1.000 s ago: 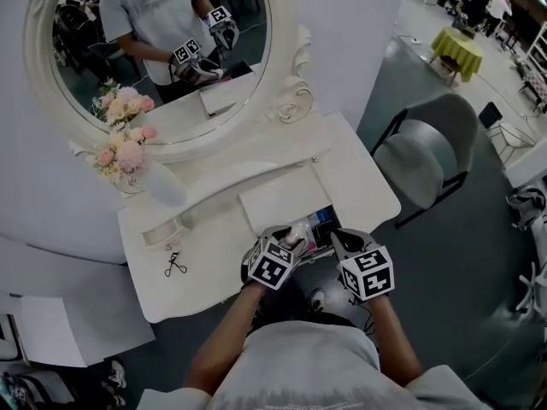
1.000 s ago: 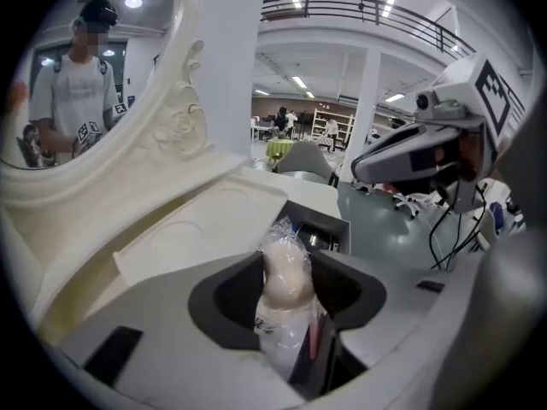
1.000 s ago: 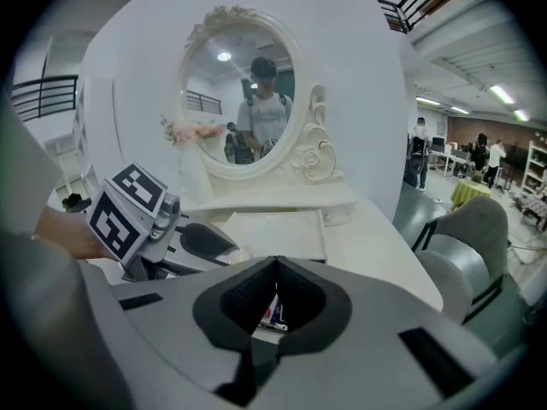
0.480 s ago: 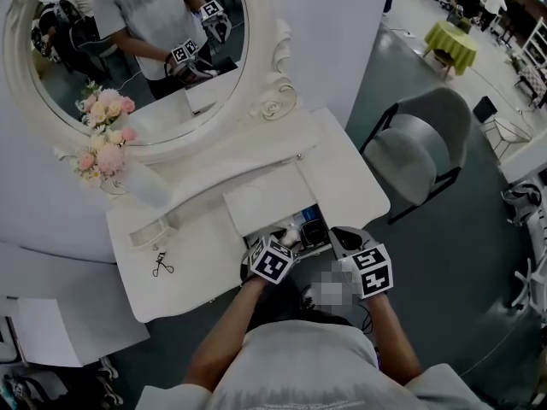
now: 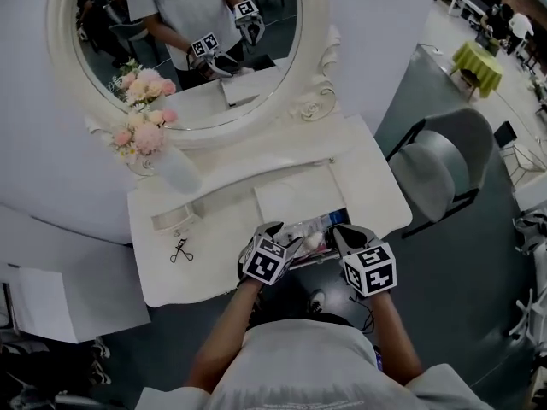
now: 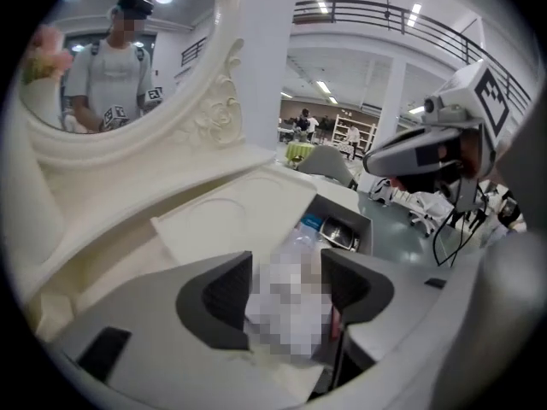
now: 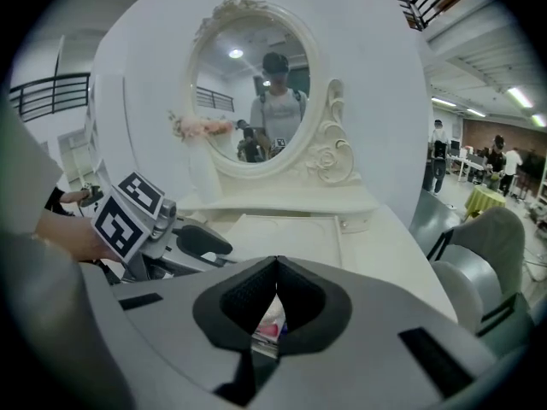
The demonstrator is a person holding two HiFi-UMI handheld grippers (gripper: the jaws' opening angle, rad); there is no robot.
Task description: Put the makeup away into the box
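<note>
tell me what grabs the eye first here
The big oval white-framed mirror fills the head view's top, reflecting the person, with a pink flower bouquet at its lower left. Below, at the white dressing table's front edge, an open compartment of makeup sits just before the person.

The left tongs (image 6: 286,282) had just been opening. Their pads stood wider apart than a second before, over the open box (image 6: 342,210). A clear, pale item (image 6: 301,239) lay in the gap, too blurred to name, and the pads no longer looked pressed on it. The head view had also swung. The tabletop (image 5: 214,220), the mirror (image 5: 184,49) and the chair (image 5: 449,169) slid left in frame, then back to the right, past where they began.
</note>
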